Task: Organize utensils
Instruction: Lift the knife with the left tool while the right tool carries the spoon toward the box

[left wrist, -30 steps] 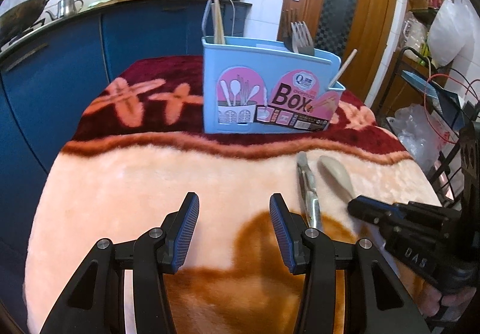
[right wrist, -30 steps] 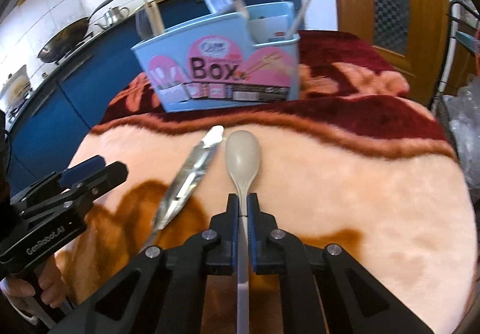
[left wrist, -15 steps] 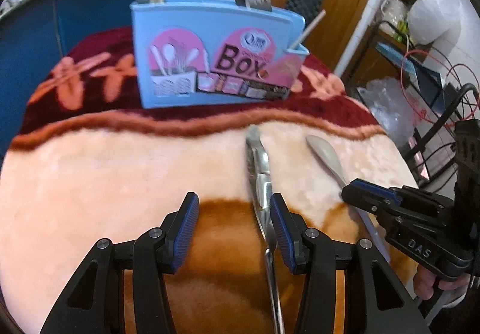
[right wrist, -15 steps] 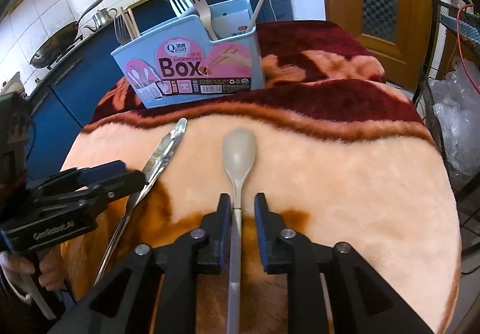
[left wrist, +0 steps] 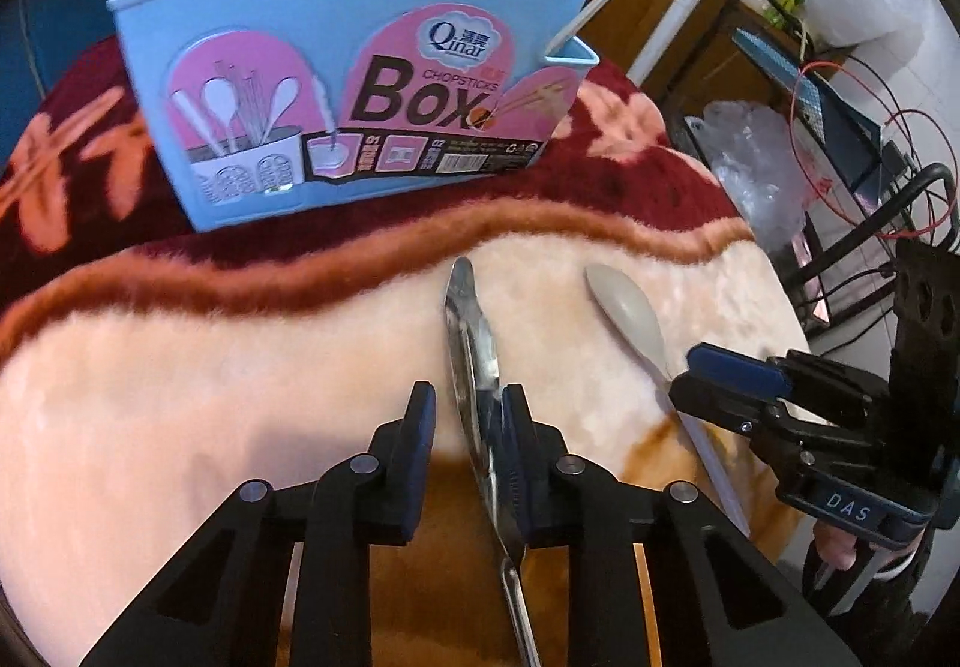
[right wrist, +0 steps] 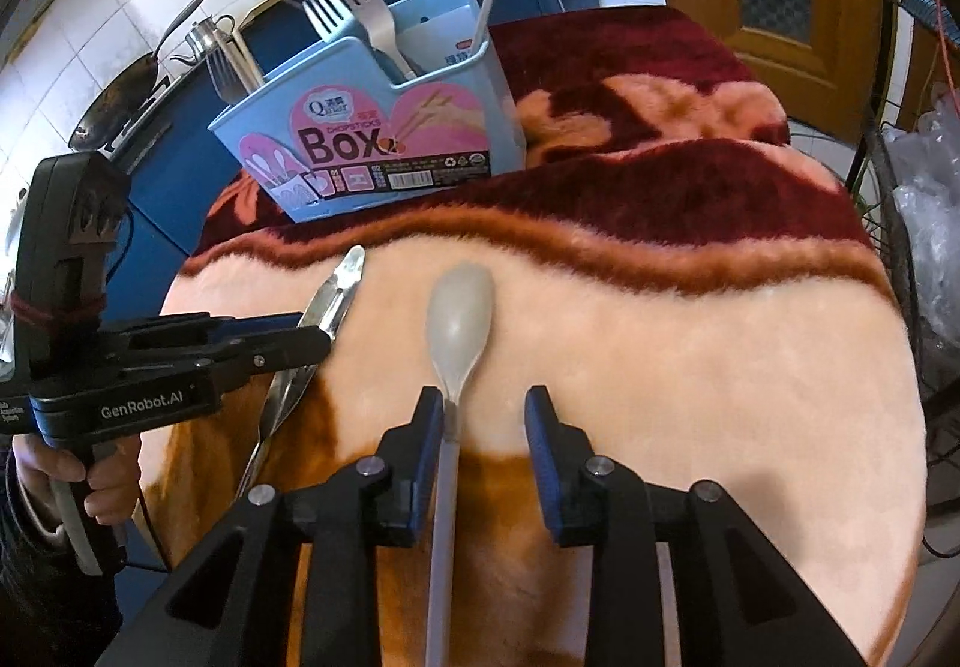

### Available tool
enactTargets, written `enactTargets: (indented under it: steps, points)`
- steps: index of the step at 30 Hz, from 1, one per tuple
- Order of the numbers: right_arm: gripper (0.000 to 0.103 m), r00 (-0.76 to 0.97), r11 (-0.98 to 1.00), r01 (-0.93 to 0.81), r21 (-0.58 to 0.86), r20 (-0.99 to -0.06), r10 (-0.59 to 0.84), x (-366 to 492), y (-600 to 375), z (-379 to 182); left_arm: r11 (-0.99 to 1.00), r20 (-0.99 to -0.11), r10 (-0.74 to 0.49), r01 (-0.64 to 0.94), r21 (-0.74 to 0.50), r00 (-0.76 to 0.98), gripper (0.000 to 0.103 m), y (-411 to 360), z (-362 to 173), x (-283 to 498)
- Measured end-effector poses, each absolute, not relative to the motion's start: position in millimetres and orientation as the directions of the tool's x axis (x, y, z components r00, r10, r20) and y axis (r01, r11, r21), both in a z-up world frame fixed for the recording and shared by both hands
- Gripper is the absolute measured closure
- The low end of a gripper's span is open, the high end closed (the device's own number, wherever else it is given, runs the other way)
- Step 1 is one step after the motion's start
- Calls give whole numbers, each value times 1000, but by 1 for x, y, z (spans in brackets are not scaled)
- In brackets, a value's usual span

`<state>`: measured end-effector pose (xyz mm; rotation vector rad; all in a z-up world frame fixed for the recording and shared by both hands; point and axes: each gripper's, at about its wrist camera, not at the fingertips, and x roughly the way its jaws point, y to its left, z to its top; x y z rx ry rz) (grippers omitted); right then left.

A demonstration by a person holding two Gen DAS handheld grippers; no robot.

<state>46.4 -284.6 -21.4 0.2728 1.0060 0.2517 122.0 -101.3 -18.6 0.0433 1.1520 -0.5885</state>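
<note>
A light blue chopsticks box [left wrist: 354,85] stands on the blanket and holds forks, chopsticks and a straw; it also shows in the right wrist view [right wrist: 384,139]. Metal tongs [left wrist: 474,355] lie in front of it. My left gripper [left wrist: 465,415] is open around the tongs, its right finger touching them. A beige spoon [right wrist: 459,319] lies to the right of the tongs [right wrist: 327,307]. My right gripper [right wrist: 483,421] is open around the spoon's handle, which lies against the left finger. The spoon also shows in the left wrist view [left wrist: 630,316].
A plush peach and dark red blanket [right wrist: 690,367] covers the round table. Blue kitchen cabinets [right wrist: 174,157] stand behind it, with a wok on the counter. A wire rack with plastic bags [left wrist: 756,163] stands off the table's right edge, near a wooden door.
My right gripper has opened and let go of the spoon's handle. My left gripper has moved forward and right, so that its fingers now straddle the tongs, and narrowed slightly.
</note>
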Motion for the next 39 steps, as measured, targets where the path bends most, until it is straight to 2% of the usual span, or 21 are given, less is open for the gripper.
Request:
enactTargets:
  steps: [4, 6, 9, 17, 19, 21, 25, 32, 33, 34, 35, 39]
  points:
    - [72, 490, 932, -83, 354, -800, 347, 57, -284, -22, 845, -880, -403, 471, -252, 253, 82, -110, -18, 129]
    - [72, 481, 930, -88, 358, -802, 354, 63, -284, -22, 846, -882, -394, 478, -238, 259, 95, -113, -18, 130]
    - [71, 469, 923, -98, 371, -801, 372, 73, -283, -24, 842, -874, -412, 475, -257, 258, 98, -112, -18, 131]
    - [69, 468, 910, -135, 393, -784, 408, 93, -276, -25, 855, -802, -458, 436, -281, 383, 99, -87, 0, 122]
    - [75, 472, 910, -139, 390, -782, 407, 94, -274, -25, 862, -782, -461, 422, -281, 420, 99, -80, 6, 119]
    - [75, 479, 902, -141, 408, -769, 423, 91, -275, -23, 872, -758, -454, 407, -270, 469, 99, -71, 15, 117]
    - [76, 522, 880, -153, 449, -720, 458, 81, -279, -14, 892, -705, -431, 383, -240, 564, 99, -57, 33, 114]
    - [78, 661, 898, -206, 390, -621, 421, 60, -274, 16, 920, -574, -391, 330, -212, 720, 100, -38, 72, 113]
    - [80, 681, 900, -211, 380, -604, 415, 58, -274, 20, 923, -557, -385, 323, -211, 736, 100, -37, 76, 113]
    - [92, 693, 903, -215, 373, -592, 410, 57, -274, 23, 926, -538, -378, 314, -211, 754, 100, -35, 82, 114]
    - [98, 705, 905, -217, 366, -582, 405, 56, -273, 26, 929, -515, -371, 303, -213, 773, 100, -32, 88, 116]
    - [98, 740, 921, -215, 325, -561, 371, 51, -272, 33, 940, -438, -339, 279, -196, 833, 100, -27, 112, 117]
